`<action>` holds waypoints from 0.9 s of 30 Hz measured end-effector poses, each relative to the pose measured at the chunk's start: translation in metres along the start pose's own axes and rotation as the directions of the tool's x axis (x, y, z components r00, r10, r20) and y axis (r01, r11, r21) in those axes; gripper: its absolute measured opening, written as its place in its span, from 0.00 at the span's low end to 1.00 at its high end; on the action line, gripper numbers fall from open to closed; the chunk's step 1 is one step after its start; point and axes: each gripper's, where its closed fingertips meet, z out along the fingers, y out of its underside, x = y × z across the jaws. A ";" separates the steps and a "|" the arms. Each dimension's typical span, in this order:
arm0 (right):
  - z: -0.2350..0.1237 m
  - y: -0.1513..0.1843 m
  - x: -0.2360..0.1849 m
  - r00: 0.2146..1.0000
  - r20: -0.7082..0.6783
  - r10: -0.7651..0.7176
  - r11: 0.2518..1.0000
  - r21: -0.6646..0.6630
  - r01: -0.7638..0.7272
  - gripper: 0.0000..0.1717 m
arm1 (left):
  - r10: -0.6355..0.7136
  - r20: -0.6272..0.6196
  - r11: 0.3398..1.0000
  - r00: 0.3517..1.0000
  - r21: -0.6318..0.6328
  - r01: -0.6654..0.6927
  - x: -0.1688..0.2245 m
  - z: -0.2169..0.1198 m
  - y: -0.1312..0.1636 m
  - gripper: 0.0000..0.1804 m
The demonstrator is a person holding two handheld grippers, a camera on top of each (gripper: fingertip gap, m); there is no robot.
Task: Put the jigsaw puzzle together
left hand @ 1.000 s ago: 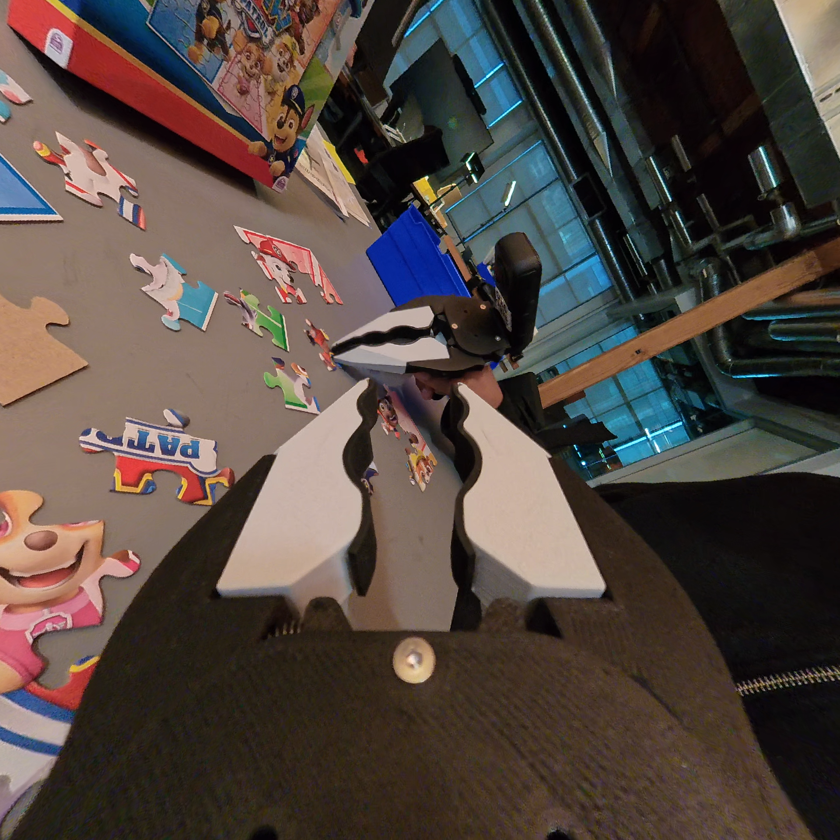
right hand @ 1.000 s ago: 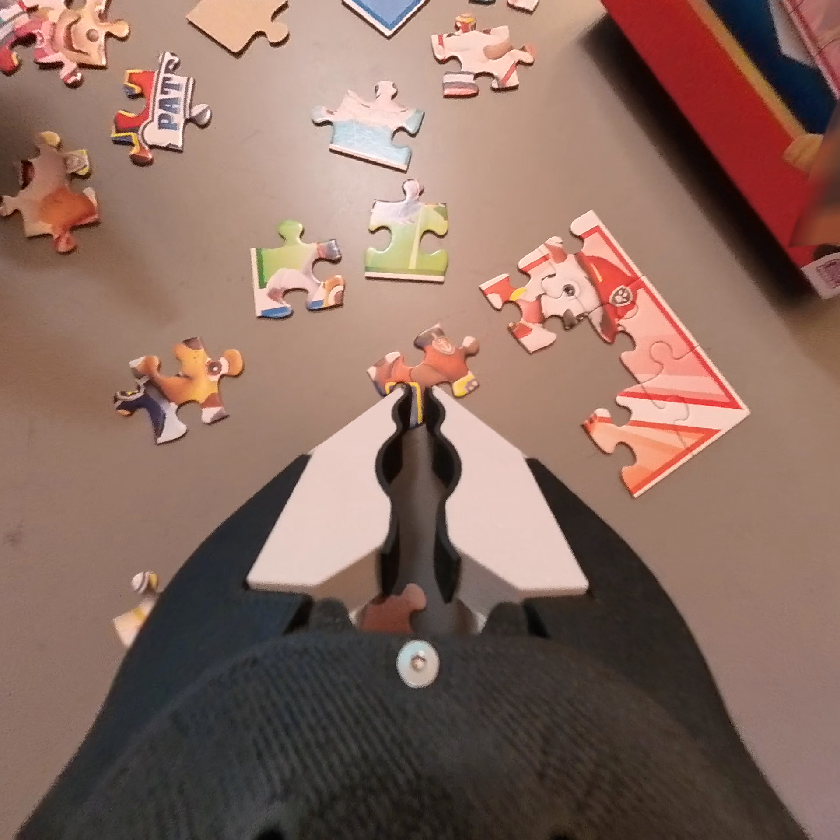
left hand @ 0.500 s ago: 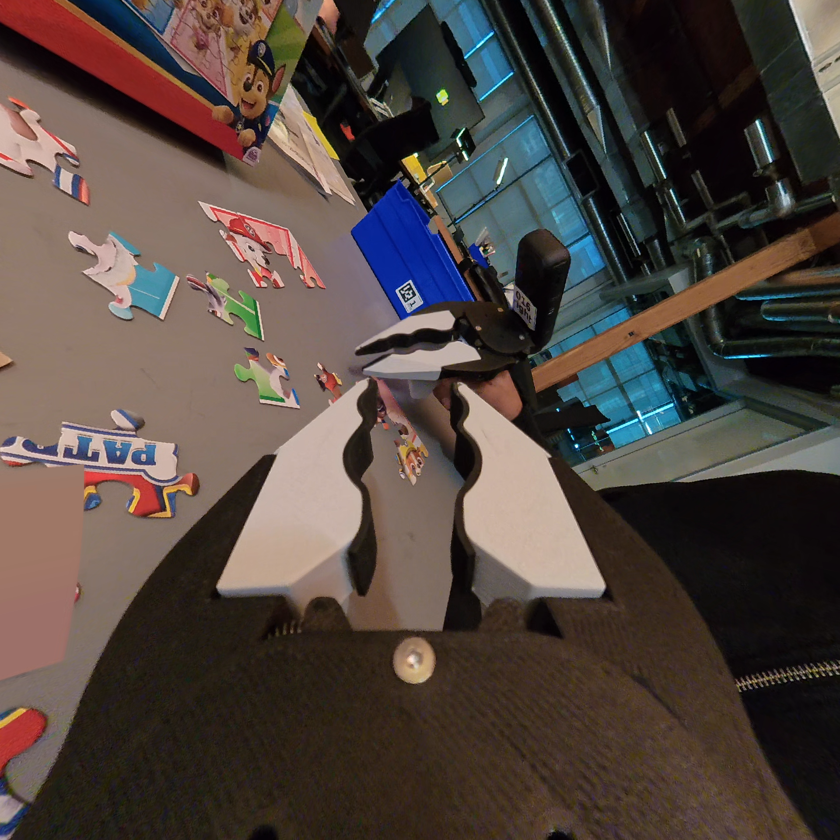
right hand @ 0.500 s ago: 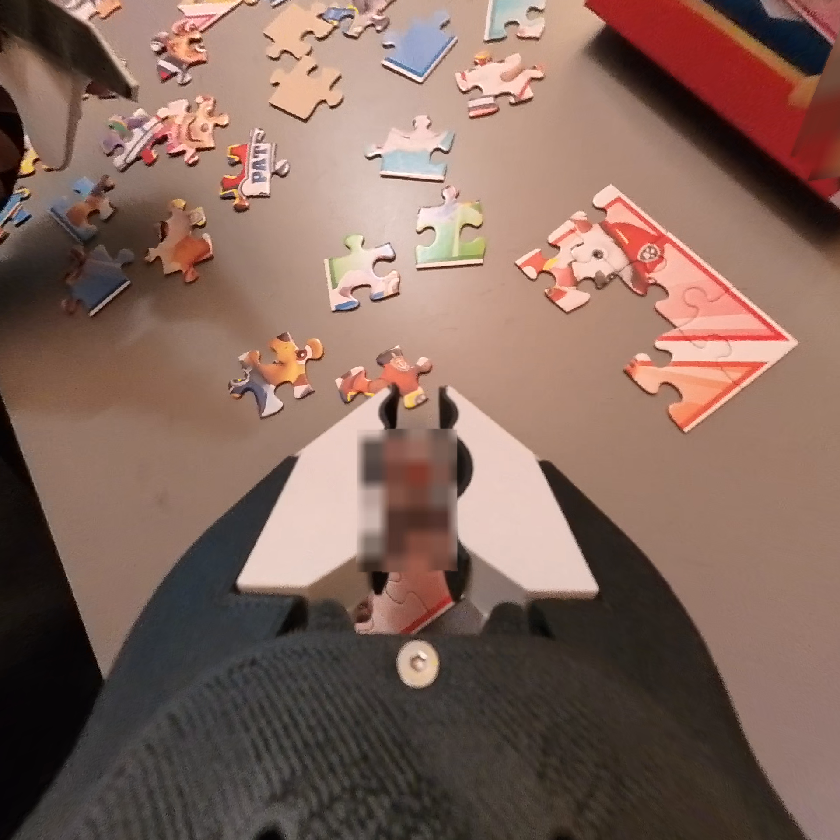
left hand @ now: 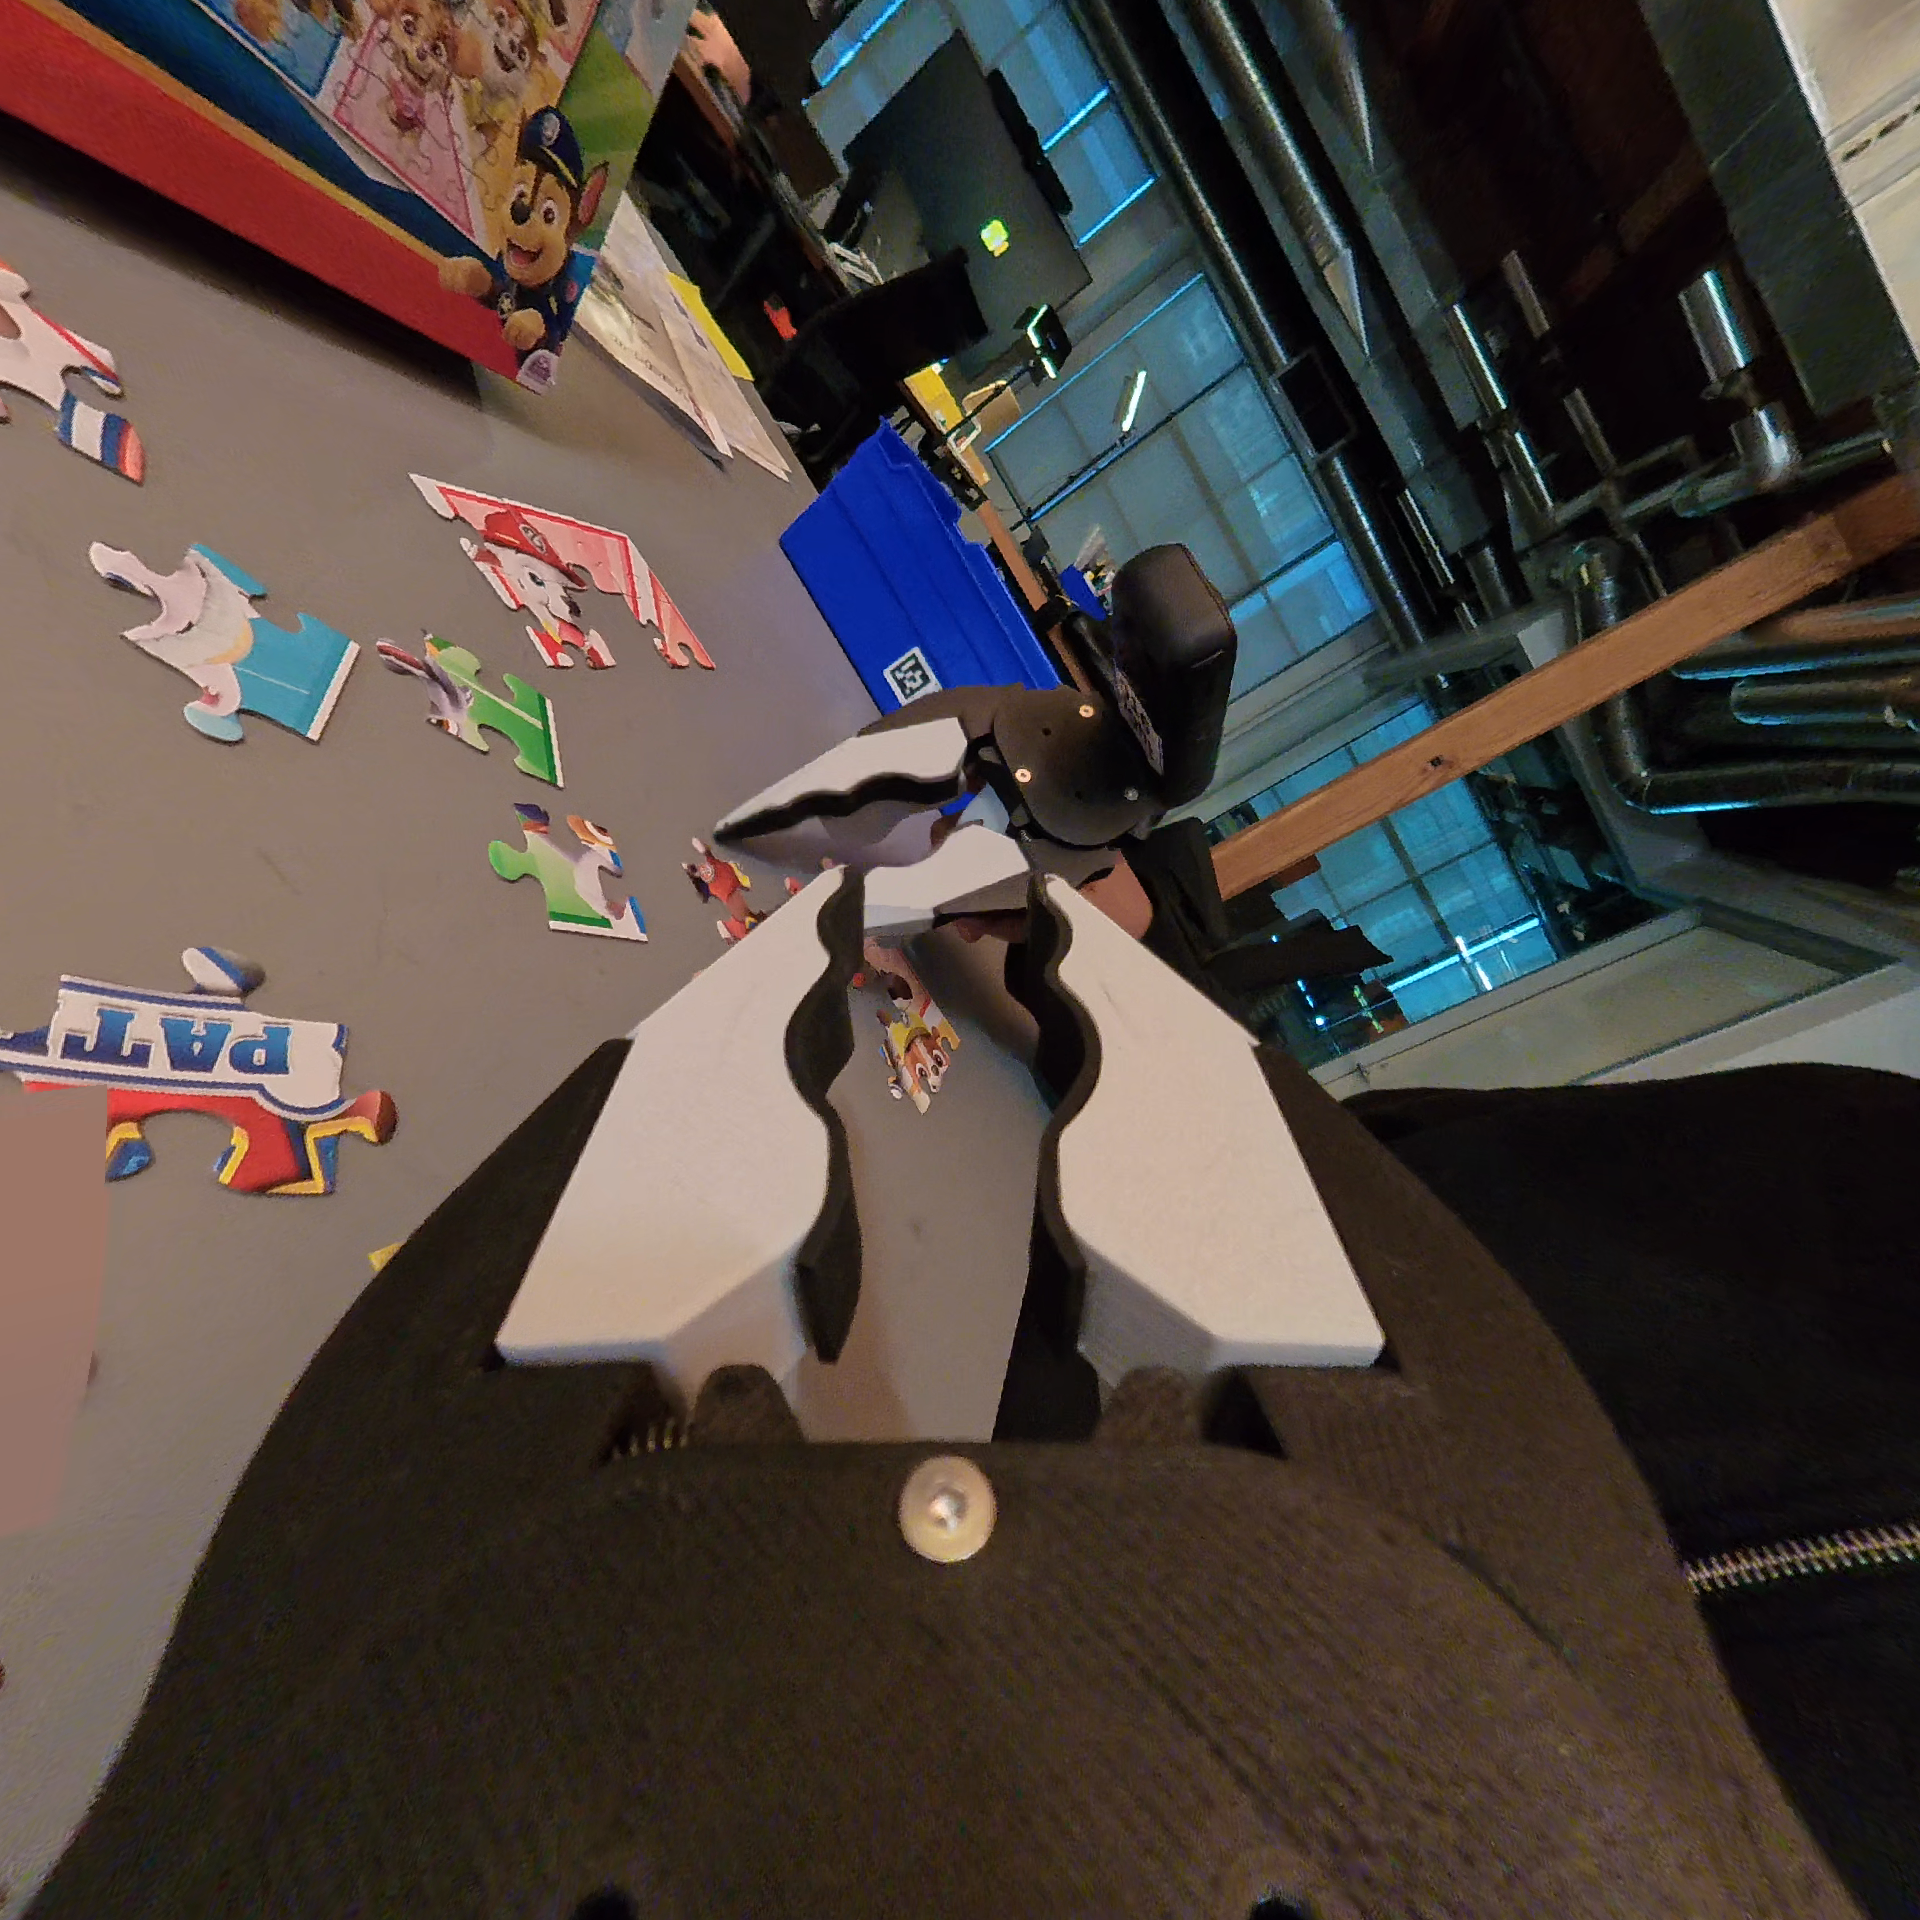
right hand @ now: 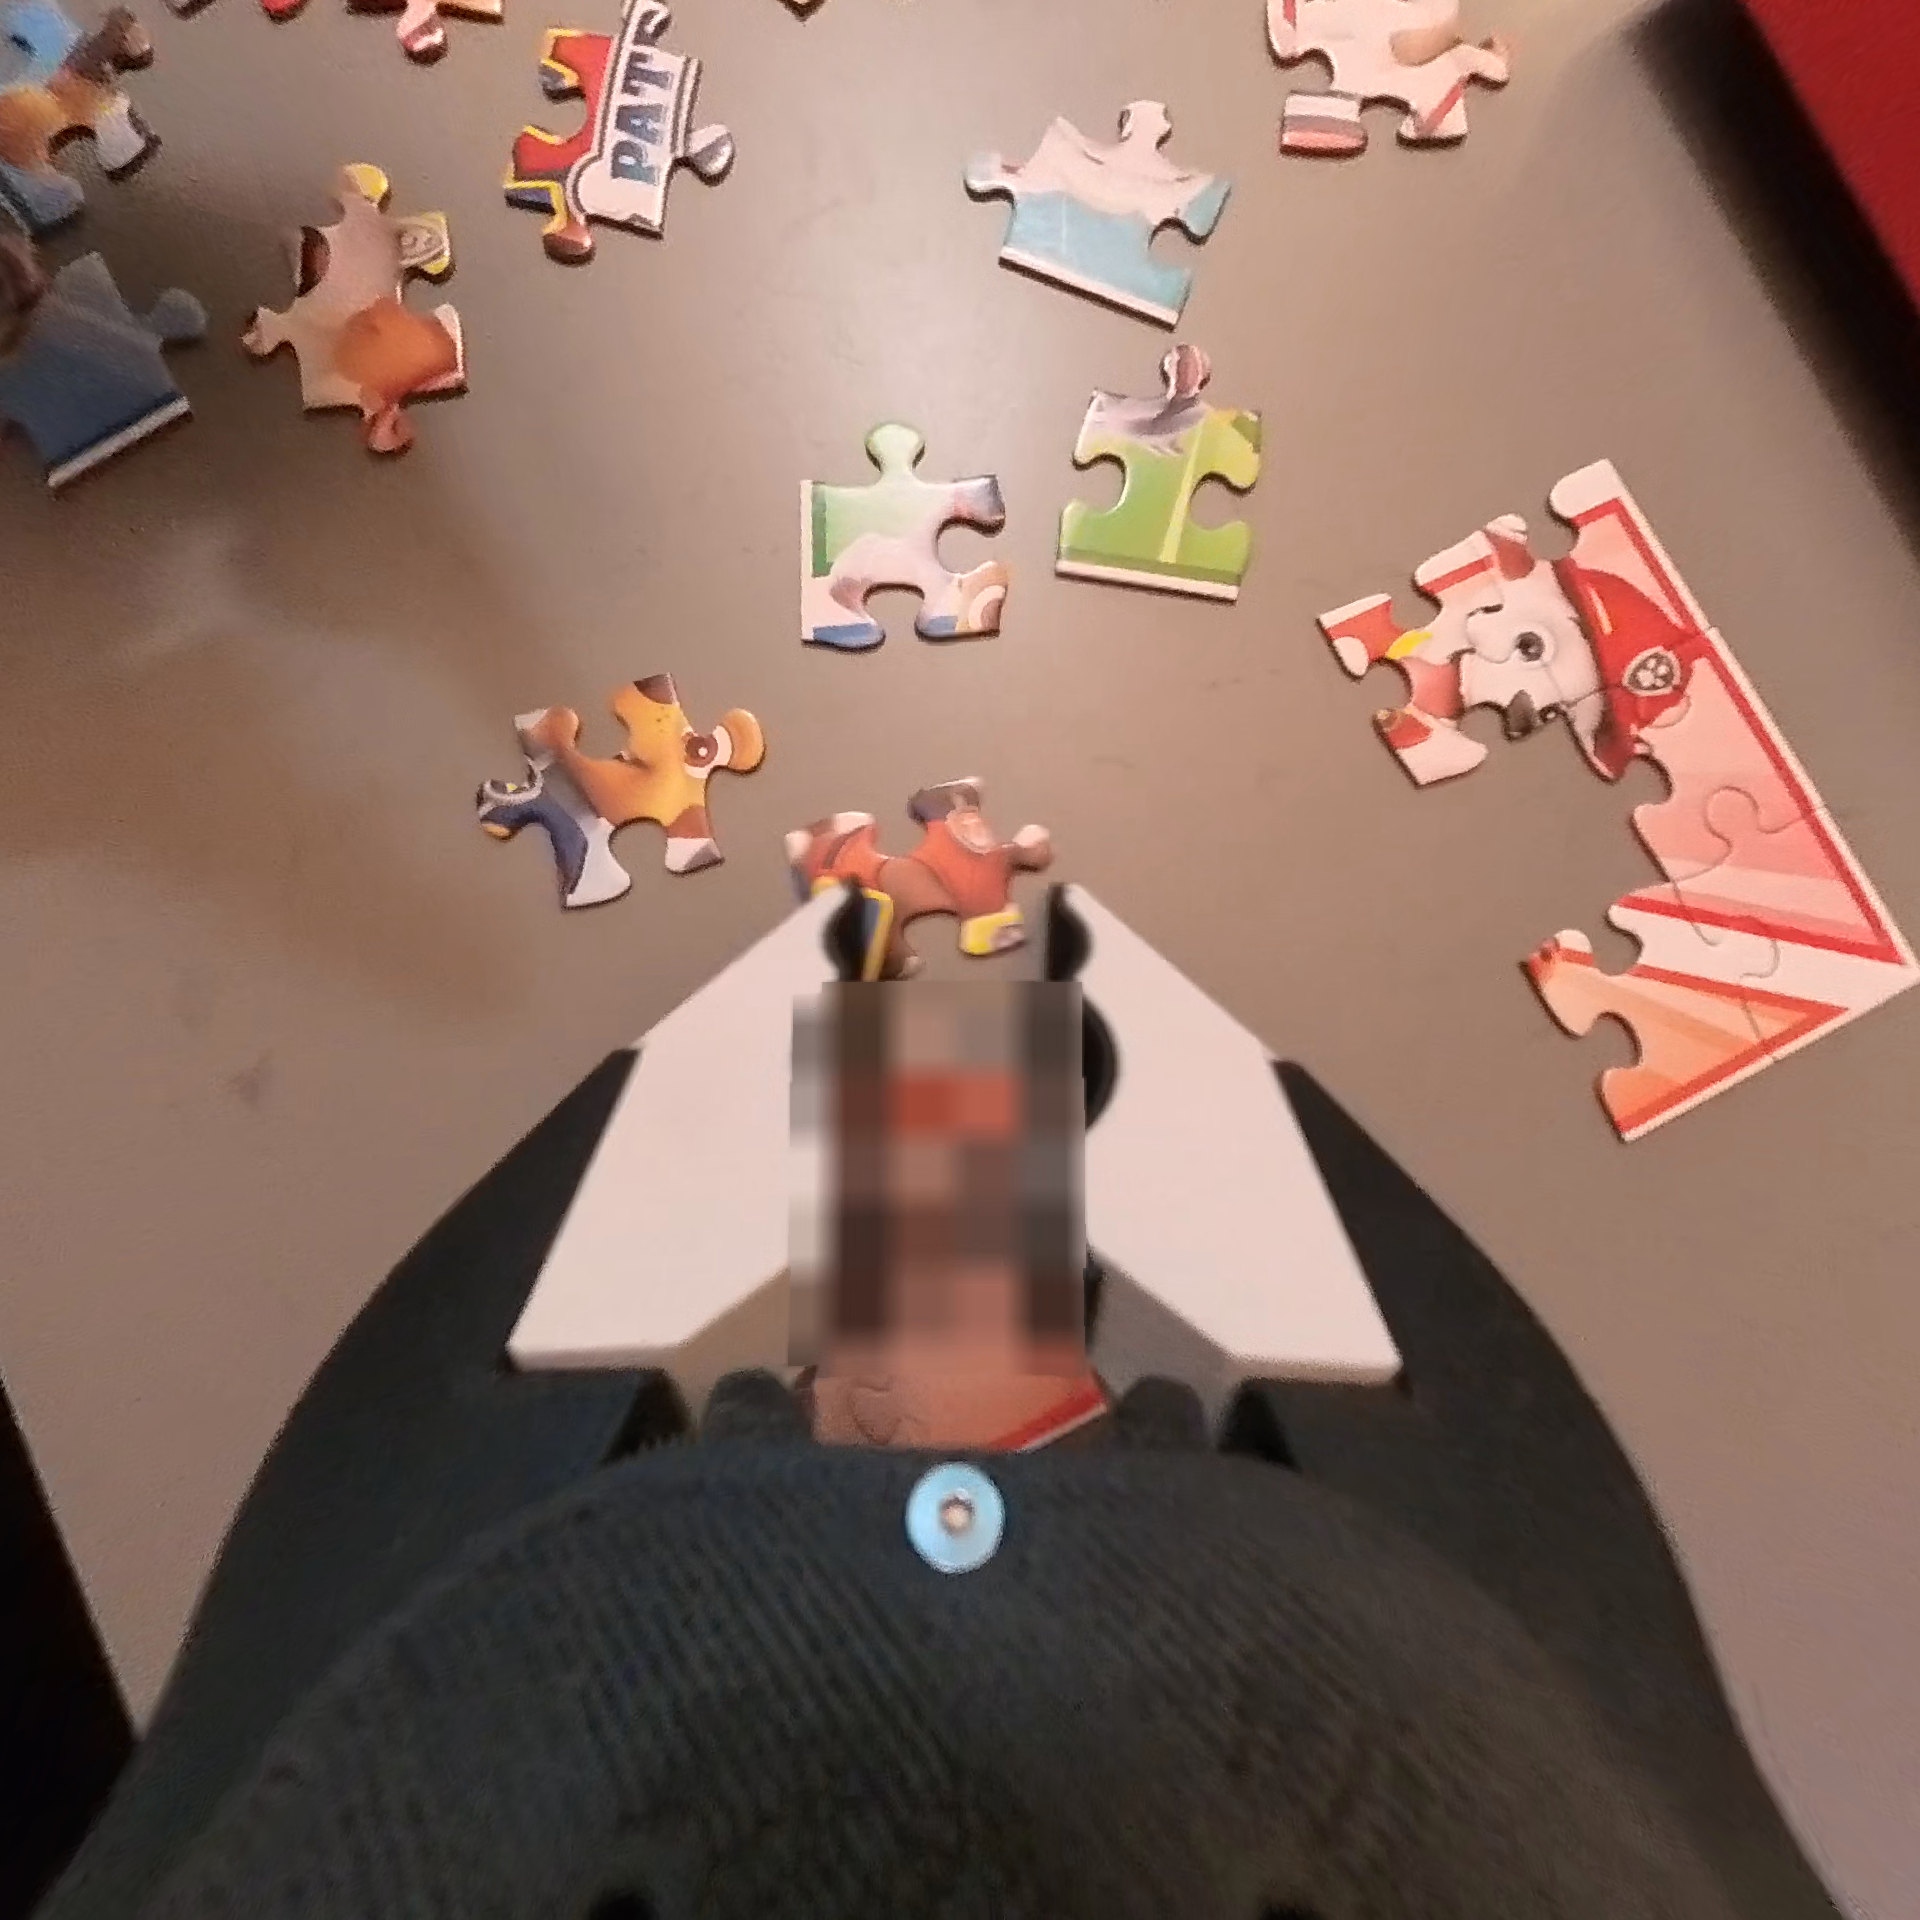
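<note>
l→r across the grey table top (right hand: 312,1039): a red, white and blue cardboard puzzle piece with block lettering (right hand: 613,135) sits far left, well apart from both tools; the lettering is large and readable, tho upside down in the left wrist view. next, a yellow-brown pup-face puzzle piece (right hand: 623,800) lies flat, near the right gripper (right hand: 951,904) but apart from it. that gripper is open, fingers spread. a brown-orange puzzle piece with yellow tabs (right hand: 925,862) lies on the table right at its tips, one tab by the left fingertip (right hand: 821,914), the other fingertip clear of it, so nothing is pinched. a blurred patch covers the space further back btwn the fingers. pieces are thin card lying flush, so there is little edge to catch; i'd judge a low, flat approach w/ tips straddling a tab grips best. further right are a green-and-white puzzle piece (right hand: 1164,488) and a joined red-pink cluster of pieces showing a white pup in a red helmet (right hand: 1662,779). the left gripper (left hand: 940,883) hangs above the table, tilted, jaws apart and bare. the red-sided puzzle box with cartoon pups (left hand: 312,156) bears printed art; its small logo is too small to read. a blue plastic bin (left hand: 914,592) carries a square black-and-white code sticker (left hand: 912,675).
</note>
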 end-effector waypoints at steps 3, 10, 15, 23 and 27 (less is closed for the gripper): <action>0.001 -0.002 -0.006 0.998 -0.040 0.038 0.999 -0.001 -0.039 0.15 | 0.002 -0.016 1.000 1.000 -0.011 -0.002 0.003 0.005 0.003 0.15; -0.002 0.000 -0.038 0.943 -0.061 0.326 0.945 -0.002 -0.327 0.13 | 0.017 -0.030 0.998 0.999 -0.061 -0.019 0.010 0.014 0.017 0.16; -0.010 0.012 -0.070 0.930 -0.151 0.335 0.940 -0.020 -0.342 0.15 | 0.052 -0.001 0.996 0.999 -0.070 -0.052 0.009 0.014 0.027 0.16; -0.026 0.030 -0.126 0.927 -0.041 0.373 0.928 0.029 -0.372 0.15 | 0.117 0.014 0.982 0.993 -0.151 -0.114 0.015 0.024 0.065 0.16; -0.045 0.043 -0.123 0.925 -0.034 0.377 0.921 0.118 -0.371 0.17 | 0.180 0.036 0.967 0.983 -0.191 -0.170 0.020 0.029 0.083 0.16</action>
